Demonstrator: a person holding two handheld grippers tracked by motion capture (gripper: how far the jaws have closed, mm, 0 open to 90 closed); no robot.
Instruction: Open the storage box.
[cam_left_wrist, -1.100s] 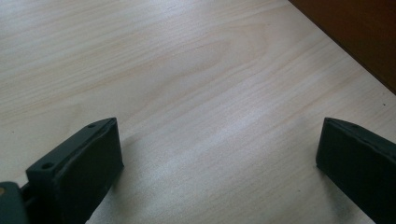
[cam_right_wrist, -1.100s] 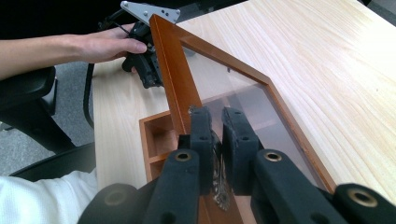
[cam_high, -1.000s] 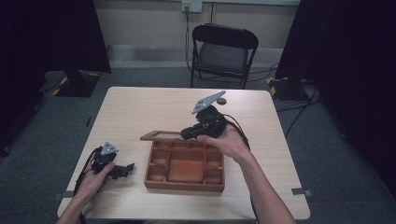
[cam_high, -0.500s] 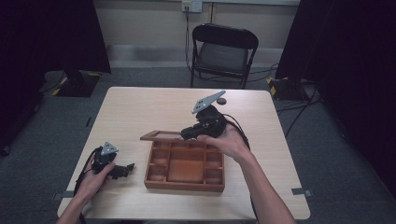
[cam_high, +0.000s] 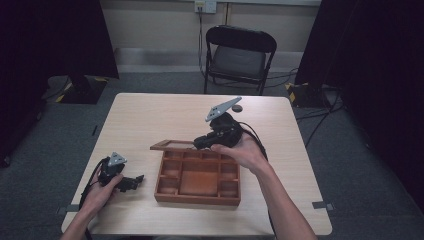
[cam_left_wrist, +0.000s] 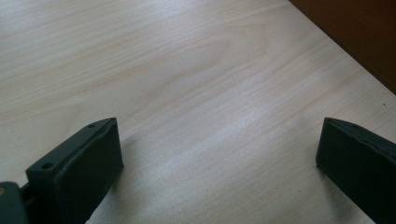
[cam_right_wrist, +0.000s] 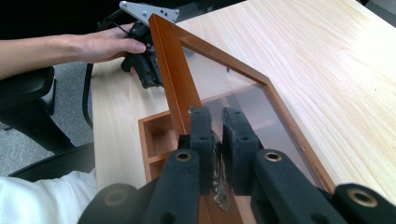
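**Wooden lid pinched at the box's far edge**

Wooden and reddish-brown, the box (cam_high: 198, 176) sat near the middle of the table (cam_high: 150, 120), its compartments open to the high view. Its lid (cam_right_wrist: 243, 100), a wooden frame around a clear pane, was tilted up from the box's far side, with the hinge end low and the free edge raised toward the left.

The right gripper (cam_right_wrist: 215, 135) had its jaws drawn close together on the lid: in the right gripper view the two black pads stood either side of a small metal fitting on the frame's near rail, squeezing it. In the high view the same gripper (cam_high: 206, 142) lay over the box's far rim, the person's right hand (cam_high: 242, 152) wrapped around its body and its grey plate pointing up and away.

The left gripper (cam_high: 134, 181) rested on the table just left of the box, apart from it, held by the left hand (cam_high: 100, 192). Its jaws were spread wide with nothing between them; the left gripper view showed bare pale wood grain between the pads and a corner of the box's dark side (cam_left_wrist: 355, 32) at upper right.

A folding chair (cam_high: 239, 55) stood beyond the table's far edge.
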